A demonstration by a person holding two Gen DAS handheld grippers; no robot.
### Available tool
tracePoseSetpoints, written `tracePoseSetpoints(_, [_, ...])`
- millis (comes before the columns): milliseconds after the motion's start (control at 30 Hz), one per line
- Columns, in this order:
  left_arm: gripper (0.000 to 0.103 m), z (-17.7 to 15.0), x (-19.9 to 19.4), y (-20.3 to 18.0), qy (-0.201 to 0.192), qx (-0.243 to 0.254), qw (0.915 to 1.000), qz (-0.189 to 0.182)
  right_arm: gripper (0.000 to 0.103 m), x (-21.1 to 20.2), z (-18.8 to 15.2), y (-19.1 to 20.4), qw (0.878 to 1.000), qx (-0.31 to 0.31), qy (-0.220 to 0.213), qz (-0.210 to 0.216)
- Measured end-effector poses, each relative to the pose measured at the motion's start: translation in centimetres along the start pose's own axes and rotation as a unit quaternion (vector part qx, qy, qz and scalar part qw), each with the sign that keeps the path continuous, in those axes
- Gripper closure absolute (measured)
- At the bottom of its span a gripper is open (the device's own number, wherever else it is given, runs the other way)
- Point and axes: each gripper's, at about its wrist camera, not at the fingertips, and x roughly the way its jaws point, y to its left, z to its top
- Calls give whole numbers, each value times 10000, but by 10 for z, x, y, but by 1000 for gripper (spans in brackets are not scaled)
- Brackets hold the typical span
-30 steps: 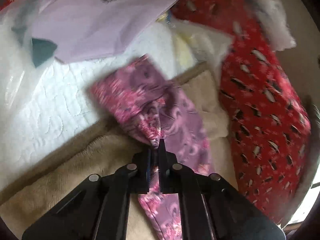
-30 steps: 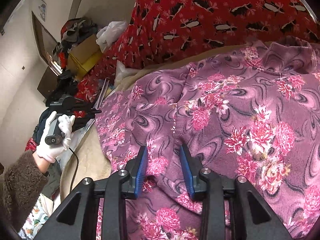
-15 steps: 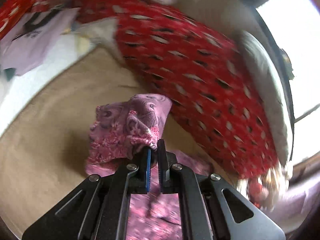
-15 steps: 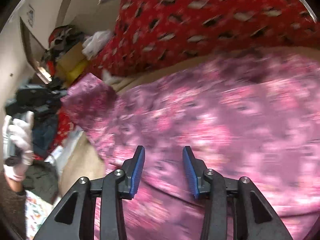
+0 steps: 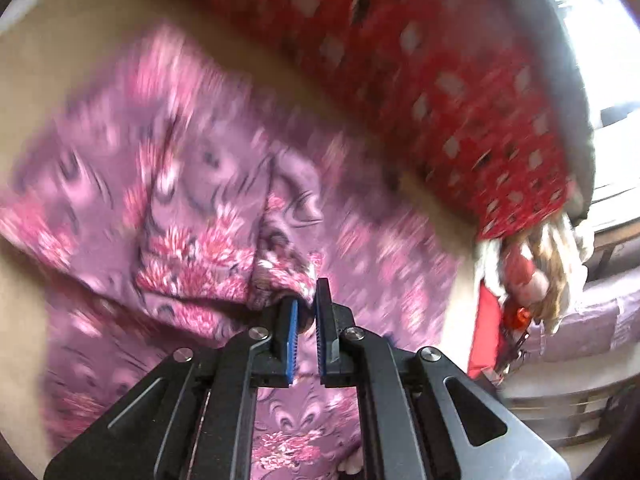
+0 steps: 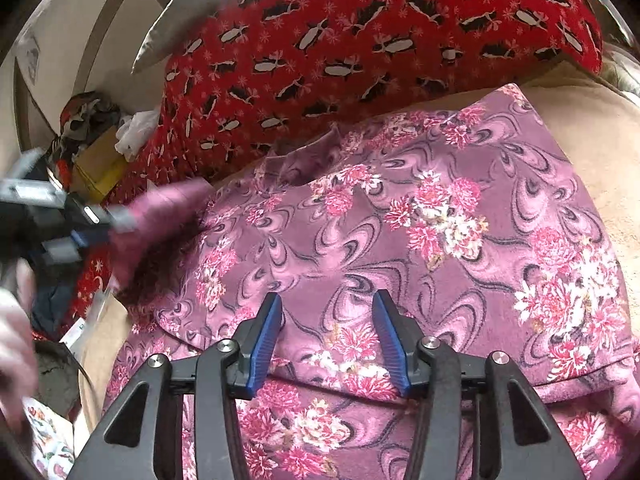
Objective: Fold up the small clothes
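Observation:
A purple-pink floral garment [image 6: 440,220] lies spread on the beige blanket [image 6: 600,152]. In the left wrist view the same floral garment [image 5: 192,184] is blurred by motion. My left gripper [image 5: 306,304] is shut on a bunched edge of it and holds that part lifted over the rest. The right wrist view shows the left gripper [image 6: 80,220] at the left edge with a sleeve-like flap [image 6: 168,208] trailing from it. My right gripper [image 6: 326,304] hovers low over the garment's near part, its jaws opening, with nothing pinched between the blue pads [image 6: 262,344].
A red quilt with a black-and-white print [image 6: 360,40] rises behind the garment. Boxes and clutter [image 6: 96,160] stand far left by the wall. A gloved hand [image 6: 12,340] shows at the left edge. A doll [image 5: 532,264] hangs by the bright window [image 5: 600,40].
My left gripper has swung its pinched part of the garment from the white bedding side across over the spread garment. The right gripper's jaws have widened and the garment's body now lies flatter.

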Motion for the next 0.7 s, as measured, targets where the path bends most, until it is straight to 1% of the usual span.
tracePoseSetpoints(33, [99, -3, 12, 8, 133, -119, 9998, 110, 50, -1, -1, -1, 10000, -17, -10, 30])
tracePoseSetpoints(67, [99, -6, 19, 16, 225, -225, 9994, 100, 50, -1, -2, -1, 10000, -18, -17, 59])
tracePoseSetpoints(100, [98, -8, 19, 20, 241, -289, 9993, -16, 50, -1, -1, -2, 10000, 7, -22, 94])
tracePoseSetpoints(167, [95, -9, 6, 26, 231, -436, 9981, -366, 50, -1, 0, -2, 9999, 33, -24, 132])
tracePoseSetpoints(200, [94, -10, -6, 28, 249, -427, 9970, -592, 50, -2, 0, -2, 9999, 41, -20, 140])
tracePoseSetpoints(233, [89, -12, -18, 31, 176, -373, 9968, -692, 50, -1, 1, -1, 9999, 37, -1, 122])
tracePoseSetpoints(267, [80, -15, -38, 33, -8, -253, 9970, -733, 51, -1, 2, 1, 10000, 13, 49, 58])
tracePoseSetpoints(300, [73, -20, -53, 38, -184, -155, 9971, -725, 51, -2, 3, 3, 10000, -21, 93, -16])
tracePoseSetpoints(333, [59, -22, -68, 46, -396, -133, 9969, -668, 49, -3, 6, 10, 9998, -122, 133, -117])
tracePoseSetpoints(367, [51, -24, -87, 58, -730, -215, 9954, -578, 49, -5, 10, 21, 9995, -272, 119, -64])
tracePoseSetpoints(433, [51, -22, -101, 77, -1049, -486, 9923, -444, 48, -8, 16, 50, 9972, -726, 43, 148])
tracePoseSetpoints(467, [51, -18, -104, 89, -1078, -676, 9910, -420, 48, -8, 19, 69, 9942, -1058, 26, 201])
tracePoseSetpoints(500, [51, -13, -101, 103, -1014, -921, 9893, -498, 47, -5, 20, 90, 9895, -1417, 56, 263])
tracePoseSetpoints(567, [51, -9, -93, 124, -842, -1345, 9850, -679, 41, 5, 18, 134, 9759, -2146, 159, 372])
tracePoseSetpoints(633, [51, -8, -86, 133, -754, -1555, 9817, -797, 40, 20, 11, 165, 9613, -2725, 292, 284])
tracePoseSetpoints(700, [51, -9, -81, 139, -674, -1667, 9796, -901, 40, 40, 3, 187, 9461, -3205, 454, 55])
